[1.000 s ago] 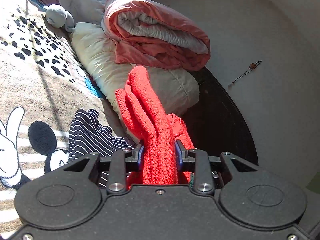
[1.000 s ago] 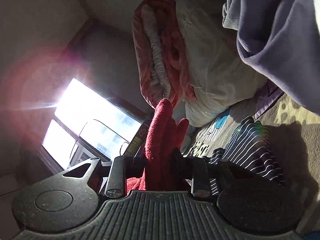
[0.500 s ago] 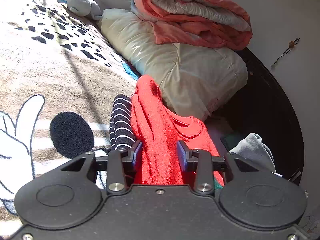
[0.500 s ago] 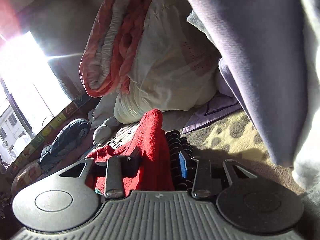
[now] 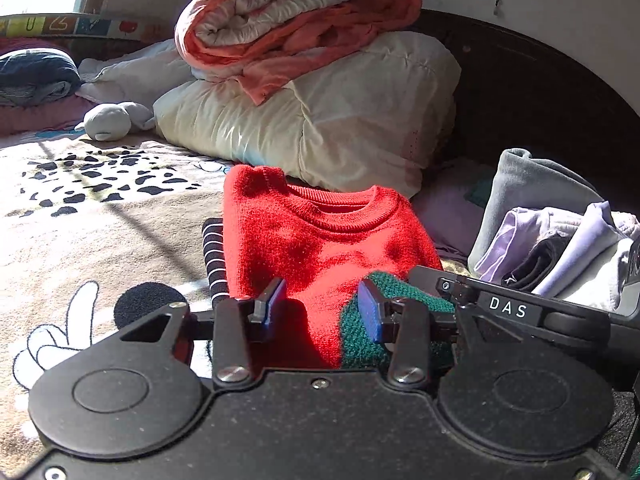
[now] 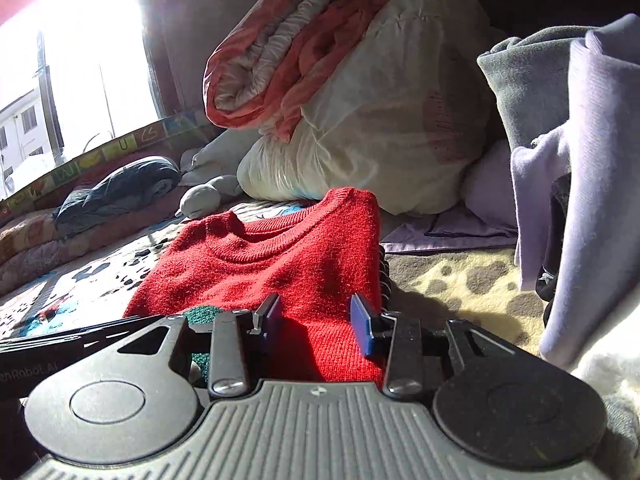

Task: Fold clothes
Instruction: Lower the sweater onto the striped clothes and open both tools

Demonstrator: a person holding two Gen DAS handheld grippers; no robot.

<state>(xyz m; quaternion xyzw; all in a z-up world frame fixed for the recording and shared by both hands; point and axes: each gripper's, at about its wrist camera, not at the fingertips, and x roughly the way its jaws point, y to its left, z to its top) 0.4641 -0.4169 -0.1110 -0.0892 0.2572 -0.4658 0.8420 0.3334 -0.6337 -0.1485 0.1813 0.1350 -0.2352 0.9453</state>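
Between the blue pads of my left gripper (image 5: 322, 309) I see only red knit lying slack, with clear gaps on both sides: the fingers stand wide and grip nothing. My right gripper (image 6: 315, 319) is the same, its pads parted with the cloth passing loosely between them. Both tools sit side by side at the near hem.

Out from the fingers, the red sweater (image 5: 320, 240) lies flat as a compact folded rectangle, neckline up and facing away from me, a green band (image 5: 384, 320) showing at its near edge. It rests squarely on a folded black-and-white striped garment (image 5: 214, 256), whose edge peeks out on one side, both on the cartoon-print blanket (image 5: 92, 216). To my right is a heap of grey and lilac clothes (image 5: 560, 240); beyond the sweater sit a cream pillow (image 5: 320, 128) and a rolled pink quilt (image 5: 296, 20).

I judge the sweater's fold finished and the piece set on the stack, with both tools let go. What comes next calls for backing both grippers straight off the hem without dragging the knit, which snags easily, then turning toward the heap on the right for another garment.
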